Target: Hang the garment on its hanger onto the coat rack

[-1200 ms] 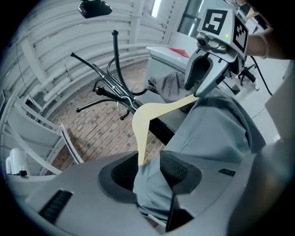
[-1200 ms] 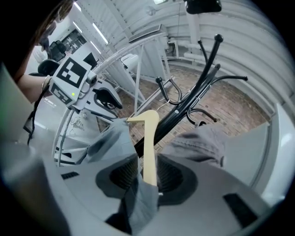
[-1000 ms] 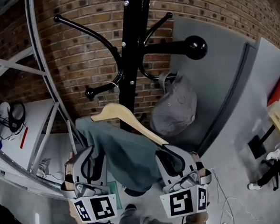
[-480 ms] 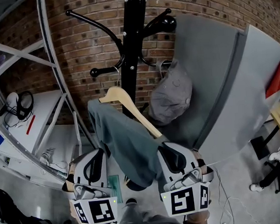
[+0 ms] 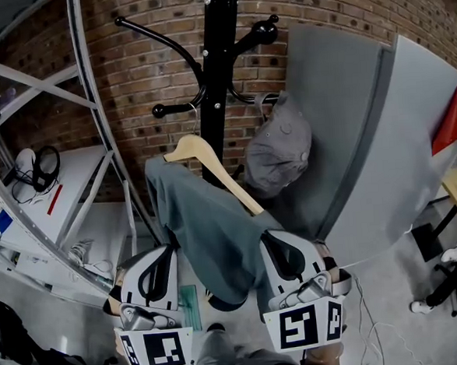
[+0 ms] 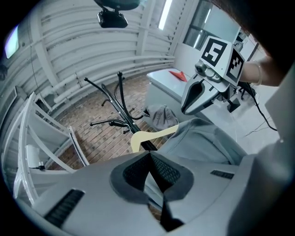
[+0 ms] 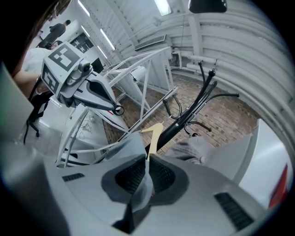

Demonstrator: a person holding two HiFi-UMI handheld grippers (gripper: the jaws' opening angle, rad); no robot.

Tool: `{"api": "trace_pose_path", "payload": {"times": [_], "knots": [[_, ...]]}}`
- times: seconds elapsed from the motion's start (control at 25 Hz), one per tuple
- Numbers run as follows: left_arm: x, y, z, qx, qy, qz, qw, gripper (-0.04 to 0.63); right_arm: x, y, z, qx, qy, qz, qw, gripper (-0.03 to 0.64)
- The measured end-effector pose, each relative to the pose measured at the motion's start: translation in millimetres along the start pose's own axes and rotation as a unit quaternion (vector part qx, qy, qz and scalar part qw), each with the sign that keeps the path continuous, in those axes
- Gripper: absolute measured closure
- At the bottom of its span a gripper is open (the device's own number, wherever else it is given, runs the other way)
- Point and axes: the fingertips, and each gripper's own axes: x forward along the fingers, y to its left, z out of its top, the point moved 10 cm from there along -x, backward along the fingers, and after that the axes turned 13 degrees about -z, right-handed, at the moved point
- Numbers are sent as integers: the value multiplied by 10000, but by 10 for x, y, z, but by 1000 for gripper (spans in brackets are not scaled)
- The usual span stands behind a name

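A grey-green garment [image 5: 208, 230] hangs over a pale wooden hanger [image 5: 201, 151] just in front of the black coat rack [image 5: 218, 57]. The hanger's hook sits close to the pole, below the rack's arms. My left gripper [image 5: 168, 251] is shut on the garment's left edge, with cloth between its pads [image 6: 150, 157]. My right gripper [image 5: 270, 239] is shut on the garment's right side. Fabric is pinched between its pads [image 7: 145, 162], and the hanger's end [image 7: 154, 132] rises just beyond. The garment [image 6: 203, 138] hides most of the hanger's bar.
A grey cap [image 5: 279, 147] hangs on a low hook at the rack's right. A brick wall [image 5: 150, 66] stands behind, a white metal frame [image 5: 91, 109] and shelf at left, and a grey panel [image 5: 350, 130] at right. A person's legs [image 5: 225, 361] show below.
Both grippers have shut on the garment. The hanger and garment now sit a little higher and closer to the rack pole, and the view has shifted.
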Motion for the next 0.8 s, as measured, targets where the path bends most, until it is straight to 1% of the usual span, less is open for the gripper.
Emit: {"api": "trace_pose_path", "payload": {"times": [0.12, 0.24, 0.36, 0.48, 0.8], "knots": [[-6, -8, -2, -73, -18, -45, 10000, 592, -9, 10, 0, -34, 19, 20, 10000, 577], [14, -40, -47, -128, 126, -125, 9998, 592, -11, 12, -20, -80, 82, 11, 9999, 577], [19, -32, -67, -94, 213, -126, 9996, 592, -30, 9, -19, -72, 93, -5, 9999, 577], [22, -16, -60, -62, 203, -135, 9997, 592, -44, 11, -4, -112, 107, -9, 9999, 577], [61, -77, -29, 8, 203, -322, 9993, 592, -78, -24, -53, -224, 293, -62, 9993, 577]]}}
